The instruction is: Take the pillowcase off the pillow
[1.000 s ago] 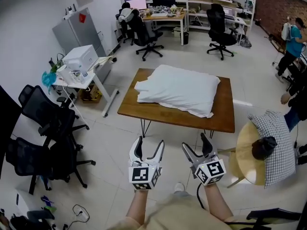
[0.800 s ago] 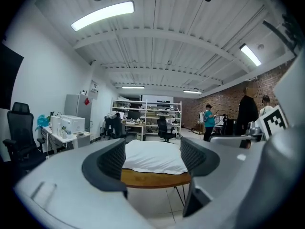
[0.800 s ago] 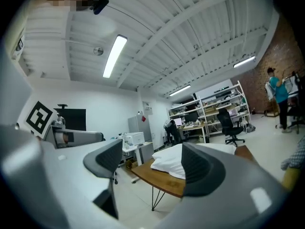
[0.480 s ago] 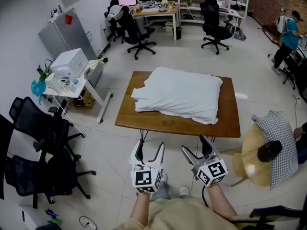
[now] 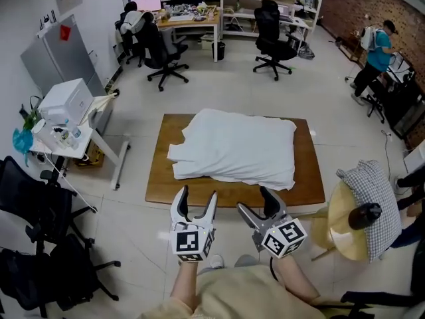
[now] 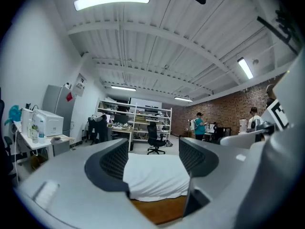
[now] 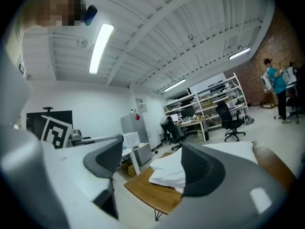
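The wooden table (image 5: 157,186) stands mid-floor. The pillow (image 5: 234,148), with its white pillowcase on, lies flat across the middle of the table, its open end bunched toward the table's left side. Left of the table is a small desk with a white printer (image 5: 64,101); right of the table is a round seat with a checked cushion (image 5: 376,201). Just short of the table's near edge, the left gripper (image 5: 198,193) and right gripper (image 5: 254,200) hover side by side. Each has its jaws spread wide with nothing between them, apart from the pillow.
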Demonstrator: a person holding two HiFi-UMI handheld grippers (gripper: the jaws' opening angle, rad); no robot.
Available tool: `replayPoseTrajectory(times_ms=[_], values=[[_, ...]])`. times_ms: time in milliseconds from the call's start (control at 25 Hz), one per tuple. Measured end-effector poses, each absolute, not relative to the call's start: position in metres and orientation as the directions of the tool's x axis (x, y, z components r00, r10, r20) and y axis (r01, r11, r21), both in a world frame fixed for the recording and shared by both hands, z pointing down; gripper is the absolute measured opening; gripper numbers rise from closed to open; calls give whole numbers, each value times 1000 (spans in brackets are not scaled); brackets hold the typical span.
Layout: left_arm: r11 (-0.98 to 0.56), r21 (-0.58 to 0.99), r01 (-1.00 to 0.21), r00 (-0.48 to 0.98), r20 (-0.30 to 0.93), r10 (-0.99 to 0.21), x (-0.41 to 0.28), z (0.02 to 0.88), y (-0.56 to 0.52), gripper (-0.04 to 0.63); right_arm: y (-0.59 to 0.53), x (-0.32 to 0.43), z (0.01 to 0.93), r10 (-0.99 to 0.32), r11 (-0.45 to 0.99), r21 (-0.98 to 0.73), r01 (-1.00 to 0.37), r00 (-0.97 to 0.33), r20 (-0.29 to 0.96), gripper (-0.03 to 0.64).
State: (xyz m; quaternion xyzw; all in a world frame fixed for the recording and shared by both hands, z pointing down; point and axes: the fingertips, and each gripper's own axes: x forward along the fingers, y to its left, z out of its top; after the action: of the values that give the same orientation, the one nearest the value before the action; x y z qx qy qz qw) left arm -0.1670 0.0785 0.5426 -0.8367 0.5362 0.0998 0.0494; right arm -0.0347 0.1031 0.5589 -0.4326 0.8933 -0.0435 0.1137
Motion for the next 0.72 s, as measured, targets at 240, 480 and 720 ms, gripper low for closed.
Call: replayPoseTrajectory(times_ms=[240,480,720], values=[[-468,14,-884,456,-199,-868,-139,554,17,334,40,-8,560,-809,588,-168,-791,-566,-159,376],[-449,-18,-893,444,-192,-875,-105,554,-60,334,-47,41,570,-783,622,-167,-765,-604,-150,376],[-413,22,-910,401,-199,-894,-27,538,-110,321,-109,128,558,-736,677,-64,-733,-670,-100,374]])
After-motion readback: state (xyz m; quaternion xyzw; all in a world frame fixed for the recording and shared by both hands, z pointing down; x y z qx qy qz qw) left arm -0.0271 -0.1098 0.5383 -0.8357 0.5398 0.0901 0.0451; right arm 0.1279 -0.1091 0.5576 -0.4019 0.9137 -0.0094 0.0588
